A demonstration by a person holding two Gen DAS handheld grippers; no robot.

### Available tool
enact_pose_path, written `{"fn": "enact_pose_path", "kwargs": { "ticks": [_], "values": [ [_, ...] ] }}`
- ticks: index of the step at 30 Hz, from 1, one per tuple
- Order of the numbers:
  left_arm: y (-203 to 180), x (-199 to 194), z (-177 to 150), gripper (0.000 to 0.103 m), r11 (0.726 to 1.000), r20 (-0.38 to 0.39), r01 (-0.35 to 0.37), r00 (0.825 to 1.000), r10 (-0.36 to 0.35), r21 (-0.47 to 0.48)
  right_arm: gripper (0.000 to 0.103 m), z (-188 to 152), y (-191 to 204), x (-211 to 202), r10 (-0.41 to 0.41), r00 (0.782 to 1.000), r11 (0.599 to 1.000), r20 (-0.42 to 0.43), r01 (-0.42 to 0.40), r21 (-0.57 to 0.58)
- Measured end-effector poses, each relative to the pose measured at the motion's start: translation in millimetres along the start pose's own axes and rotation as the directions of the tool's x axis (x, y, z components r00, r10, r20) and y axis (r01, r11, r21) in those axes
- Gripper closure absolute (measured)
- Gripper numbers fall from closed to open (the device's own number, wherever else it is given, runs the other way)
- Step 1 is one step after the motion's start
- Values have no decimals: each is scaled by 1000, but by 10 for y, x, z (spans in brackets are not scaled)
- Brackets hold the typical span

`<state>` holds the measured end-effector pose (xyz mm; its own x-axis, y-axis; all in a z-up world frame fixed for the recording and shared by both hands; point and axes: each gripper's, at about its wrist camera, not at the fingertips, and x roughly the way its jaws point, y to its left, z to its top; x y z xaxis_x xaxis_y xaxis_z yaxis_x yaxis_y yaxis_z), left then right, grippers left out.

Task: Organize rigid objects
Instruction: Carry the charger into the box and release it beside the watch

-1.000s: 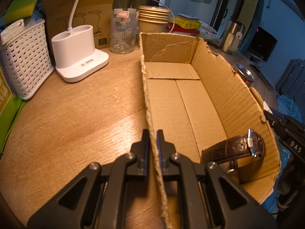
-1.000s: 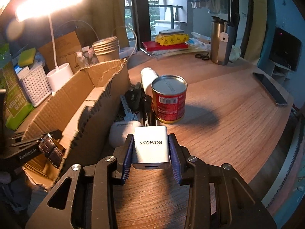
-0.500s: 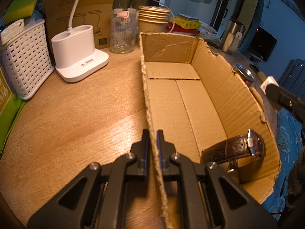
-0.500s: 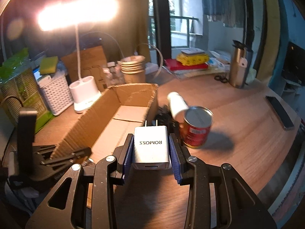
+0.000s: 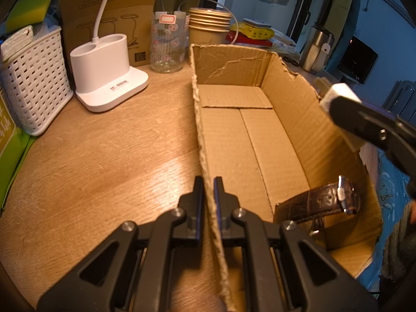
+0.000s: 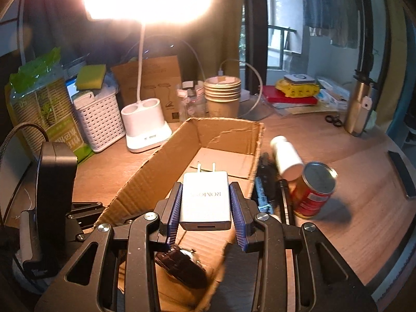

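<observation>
My left gripper was clamped shut on the near long wall of the cardboard box, pads on either side of its frayed edge. My right gripper gripped the white charger, prongs fwd, held above the box interior w/ its right wall just below. Brown watch lay in the near right corner; rest of box floor was bare, plenty of room. Outside the right wall, close together on the tabletop: red can, white bottle, dark items. Lamp base stood well left of the box.
</observation>
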<state>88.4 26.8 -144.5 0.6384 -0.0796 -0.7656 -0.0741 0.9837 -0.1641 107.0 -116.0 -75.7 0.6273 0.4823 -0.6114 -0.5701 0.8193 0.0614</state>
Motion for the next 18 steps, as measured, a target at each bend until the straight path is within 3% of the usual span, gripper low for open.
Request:
{"fn": "enact_pose_path", "kwargs": {
  "ticks": [12, 18],
  "values": [
    [3, 0, 0, 95, 1000, 0, 0, 1000, 0, 0, 65, -80, 80, 262, 49, 996, 999, -74, -48, 21],
    [1, -6, 1, 95, 1000, 0, 1, 1000, -1, -1, 45, -83, 106, 263, 65, 995, 998, -72, -65, 9]
  ]
}}
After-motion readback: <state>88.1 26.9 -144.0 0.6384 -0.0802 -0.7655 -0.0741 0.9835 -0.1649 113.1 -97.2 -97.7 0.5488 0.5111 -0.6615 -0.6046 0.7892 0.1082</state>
